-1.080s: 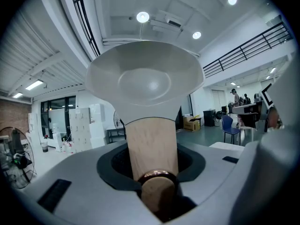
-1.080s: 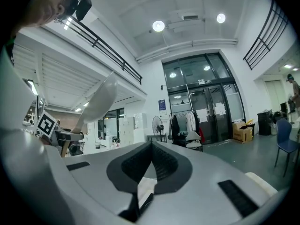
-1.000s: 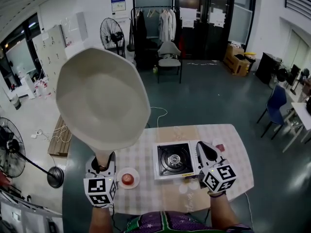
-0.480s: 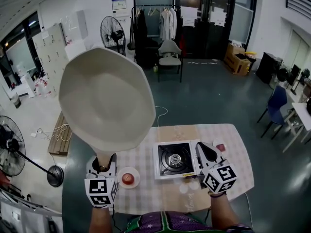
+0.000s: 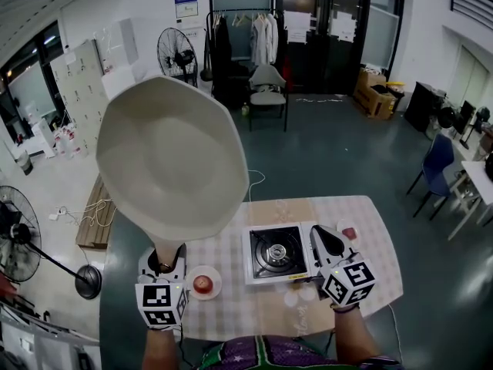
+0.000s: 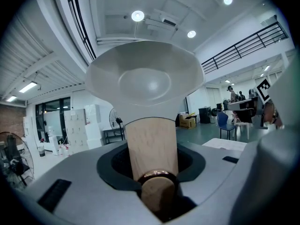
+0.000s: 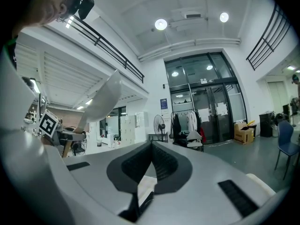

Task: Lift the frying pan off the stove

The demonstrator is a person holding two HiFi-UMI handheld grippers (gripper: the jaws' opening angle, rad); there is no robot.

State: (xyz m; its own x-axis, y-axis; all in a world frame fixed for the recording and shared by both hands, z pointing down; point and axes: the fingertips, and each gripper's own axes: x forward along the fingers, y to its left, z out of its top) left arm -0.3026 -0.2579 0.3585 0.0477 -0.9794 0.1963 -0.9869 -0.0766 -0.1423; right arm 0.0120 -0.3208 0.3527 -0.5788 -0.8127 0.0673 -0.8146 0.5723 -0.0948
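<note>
Head view: left hand-held gripper pinches frying pan handle, rim clear above stove; right hand-held gripper pressed together.

Glossy dark-green floor — a standing fan at upper left, a clothes rack and grey chair before dark glass doors.

Head view looks steeply down at the table; both gripper views face 12 o'clock, sharing the frying pan.
</note>
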